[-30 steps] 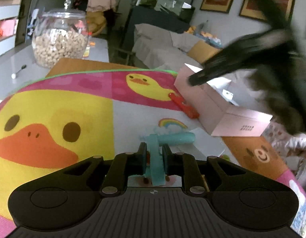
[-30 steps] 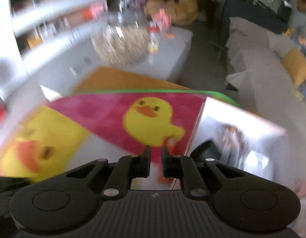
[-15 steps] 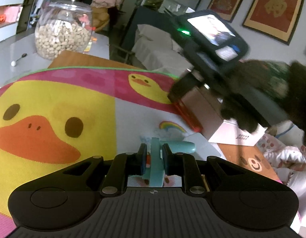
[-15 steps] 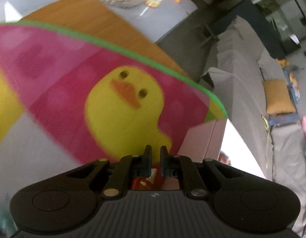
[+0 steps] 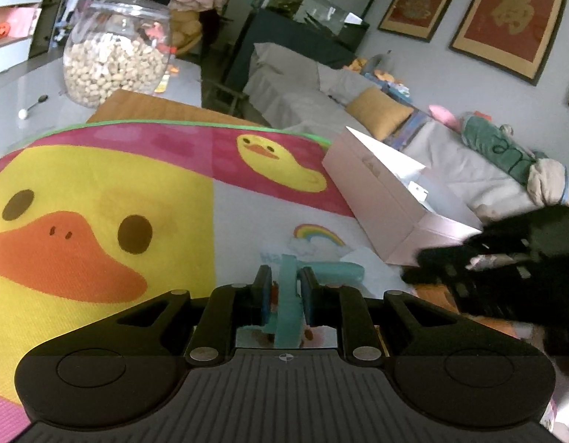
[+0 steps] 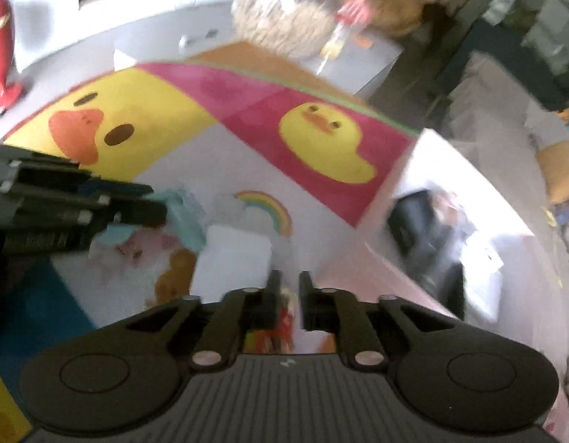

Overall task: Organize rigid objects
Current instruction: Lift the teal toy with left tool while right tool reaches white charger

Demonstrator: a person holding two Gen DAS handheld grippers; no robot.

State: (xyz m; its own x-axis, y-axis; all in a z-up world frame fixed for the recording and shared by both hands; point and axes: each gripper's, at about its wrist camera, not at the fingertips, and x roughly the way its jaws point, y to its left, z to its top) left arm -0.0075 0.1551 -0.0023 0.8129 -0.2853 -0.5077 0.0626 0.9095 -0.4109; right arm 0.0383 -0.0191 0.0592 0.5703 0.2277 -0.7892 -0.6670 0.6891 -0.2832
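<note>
Left wrist view: nearest, one teal toy (image 5: 287, 313) is pinched upright in the left tongs (image 5: 286, 286), low over the duck mat (image 5: 99, 170). One orange-red piece (image 6: 284, 323) is seen between the right tongs (image 6: 287, 288), whose jaws have just been opening; whether it is gripped cannot be told. Boxing is judged underway: both pieces must next be carried to the one pink box (image 5: 376, 199), far right.

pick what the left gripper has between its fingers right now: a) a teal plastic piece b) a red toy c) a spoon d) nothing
a: in the left wrist view the left gripper is shut on a teal plastic piece, which stands upright between its fingers above the duck mat.
</note>
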